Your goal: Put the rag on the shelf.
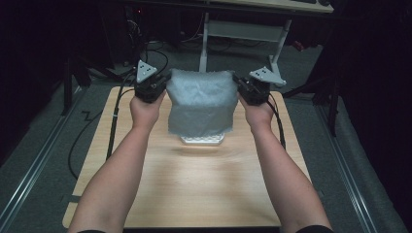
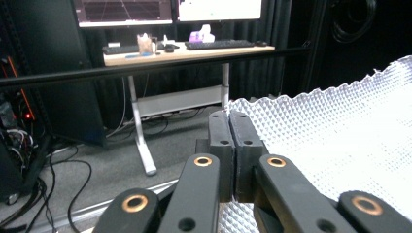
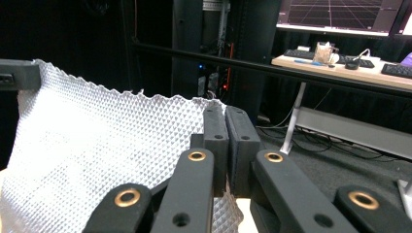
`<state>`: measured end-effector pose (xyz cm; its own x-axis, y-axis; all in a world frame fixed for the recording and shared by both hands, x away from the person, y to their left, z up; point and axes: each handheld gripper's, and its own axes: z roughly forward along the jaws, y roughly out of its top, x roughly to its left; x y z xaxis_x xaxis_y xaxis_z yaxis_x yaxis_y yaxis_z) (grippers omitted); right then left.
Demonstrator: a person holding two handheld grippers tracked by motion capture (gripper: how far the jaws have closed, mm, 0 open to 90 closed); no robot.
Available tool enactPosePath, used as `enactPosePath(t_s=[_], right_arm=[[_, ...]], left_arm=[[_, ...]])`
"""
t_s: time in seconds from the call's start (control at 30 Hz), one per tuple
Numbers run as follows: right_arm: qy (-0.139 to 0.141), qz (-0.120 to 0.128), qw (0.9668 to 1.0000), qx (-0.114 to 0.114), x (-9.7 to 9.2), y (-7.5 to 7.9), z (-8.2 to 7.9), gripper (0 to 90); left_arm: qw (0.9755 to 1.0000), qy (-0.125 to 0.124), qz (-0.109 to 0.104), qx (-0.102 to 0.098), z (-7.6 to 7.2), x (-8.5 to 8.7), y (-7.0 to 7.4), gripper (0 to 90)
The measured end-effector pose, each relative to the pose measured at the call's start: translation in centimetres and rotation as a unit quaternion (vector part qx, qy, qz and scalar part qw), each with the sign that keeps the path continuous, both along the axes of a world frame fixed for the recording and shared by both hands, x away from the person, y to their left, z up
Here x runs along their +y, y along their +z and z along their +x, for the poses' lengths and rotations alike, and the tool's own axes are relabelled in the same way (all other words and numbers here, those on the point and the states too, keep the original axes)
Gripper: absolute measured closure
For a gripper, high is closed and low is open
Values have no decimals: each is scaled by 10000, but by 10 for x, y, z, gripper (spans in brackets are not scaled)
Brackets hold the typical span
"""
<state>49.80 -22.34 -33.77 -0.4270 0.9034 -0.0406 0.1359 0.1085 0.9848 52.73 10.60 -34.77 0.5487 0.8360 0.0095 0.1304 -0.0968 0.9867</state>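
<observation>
A silvery quilted sheet [image 1: 201,104], embossed with small diamonds, hangs stretched above the wooden table [image 1: 194,189]. My left gripper [image 1: 164,86] is shut on the sheet's upper left corner, and my right gripper [image 1: 239,86] is shut on its upper right corner. In the left gripper view the jaws [image 2: 229,127] press together on the sheet's edge [image 2: 340,141]. In the right gripper view the jaws [image 3: 224,124] clamp the sheet [image 3: 97,150] the same way. Under the sheet's lower edge a white flat object [image 1: 203,141] lies on the table, mostly hidden.
The table's near half is bare wood. Beyond the far edge a white desk frame [image 1: 243,31] stands on grey carpet. Cables [image 1: 82,141] run along the floor at the left. A desk with keyboards and monitors [image 2: 189,46] stands farther back.
</observation>
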Motion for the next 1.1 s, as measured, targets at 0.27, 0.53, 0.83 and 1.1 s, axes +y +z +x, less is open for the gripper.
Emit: enactPosePath(t_s=[0.27, 0.53, 0.83, 1.1], right_arm=[[-9, 4, 9997, 227, -3, -6, 15, 888], [-21, -241, 9972, 707, -6, -33, 26, 889], [119, -241, 9951, 949, -8, -66, 25, 888], [133, -147, 9934, 1128, -9, -92, 16, 888]], left_arm=[[9999, 42, 63, 156, 12, -4, -3, 899], [9953, -153, 365, 887, 23, -6, -36, 899], [9925, -349, 400, 1096, 17, -3, -72, 899], [9889, -448, 108, 1414, 10, -1, -101, 899]])
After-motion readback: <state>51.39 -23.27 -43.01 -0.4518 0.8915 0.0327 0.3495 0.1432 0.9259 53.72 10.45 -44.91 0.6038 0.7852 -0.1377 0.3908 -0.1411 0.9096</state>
